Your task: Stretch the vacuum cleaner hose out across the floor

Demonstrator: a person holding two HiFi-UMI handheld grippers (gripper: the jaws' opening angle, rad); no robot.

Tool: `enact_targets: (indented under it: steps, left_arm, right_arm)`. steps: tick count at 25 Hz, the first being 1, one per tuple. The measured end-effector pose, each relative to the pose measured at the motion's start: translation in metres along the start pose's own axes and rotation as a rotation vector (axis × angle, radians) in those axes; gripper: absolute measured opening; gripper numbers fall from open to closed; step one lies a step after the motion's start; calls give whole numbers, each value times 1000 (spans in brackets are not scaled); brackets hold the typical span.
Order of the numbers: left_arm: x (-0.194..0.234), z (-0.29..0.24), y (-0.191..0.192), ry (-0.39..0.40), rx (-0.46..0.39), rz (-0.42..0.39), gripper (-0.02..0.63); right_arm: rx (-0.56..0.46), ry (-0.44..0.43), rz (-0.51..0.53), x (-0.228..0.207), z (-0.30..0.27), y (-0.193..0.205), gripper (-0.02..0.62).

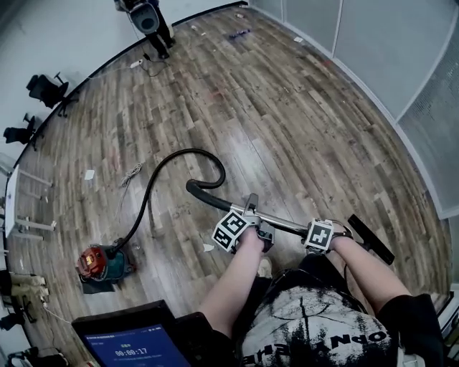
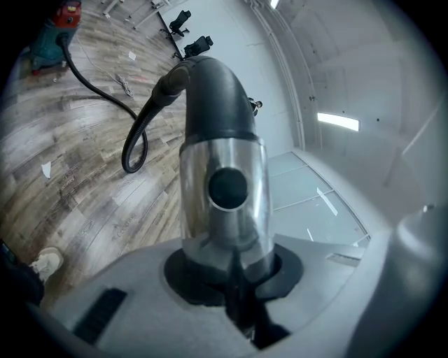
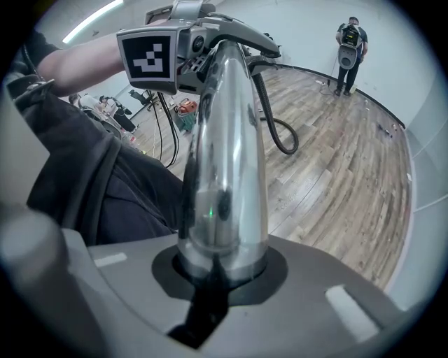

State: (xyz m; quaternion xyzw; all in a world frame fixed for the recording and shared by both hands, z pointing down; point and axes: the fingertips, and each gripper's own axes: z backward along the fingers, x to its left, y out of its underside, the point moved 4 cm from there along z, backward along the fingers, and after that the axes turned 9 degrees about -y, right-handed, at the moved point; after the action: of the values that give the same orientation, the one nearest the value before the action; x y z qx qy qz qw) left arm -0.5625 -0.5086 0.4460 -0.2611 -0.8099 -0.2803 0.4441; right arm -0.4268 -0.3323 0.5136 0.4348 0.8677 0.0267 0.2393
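The red and teal vacuum cleaner [image 1: 100,264] stands on the wood floor at the lower left. Its black hose [image 1: 154,179] runs up from it, arcs over and curls back to a black curved handle [image 1: 204,195]. That handle joins a shiny metal wand [image 1: 283,223] ending in a black floor nozzle [image 1: 371,240]. My left gripper [image 1: 247,228] is shut on the wand [image 2: 224,196] just below the handle [image 2: 213,91]. My right gripper [image 1: 326,233] is shut on the wand [image 3: 224,182] lower down, near the nozzle. The hose [image 2: 133,136] still loops on the floor towards the vacuum cleaner [image 2: 59,21].
A person [image 1: 147,18] stands by the far wall with equipment. Black stands [image 1: 46,89] and a white frame [image 1: 18,208] line the left wall. A tablet screen [image 1: 133,342] sits at the bottom left. Glass partitions [image 1: 401,64] close the right side. My shoe [image 1: 264,267] is under the wand.
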Motion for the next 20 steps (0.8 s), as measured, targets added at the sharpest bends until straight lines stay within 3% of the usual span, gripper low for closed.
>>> enact_targets:
  steps: [5, 13, 20]
  left_arm:
    - [-13, -7, 37, -36, -63, 22, 54]
    - [-51, -15, 102, -77, -264, 52, 52]
    - [-60, -22, 130, -127, -283, 63, 52]
  right_arm:
    - [13, -33, 63, -17, 16, 41, 48]
    - [38, -49, 272, -69, 56, 107, 48]
    - [39, -104, 287, -75, 66, 136, 48]
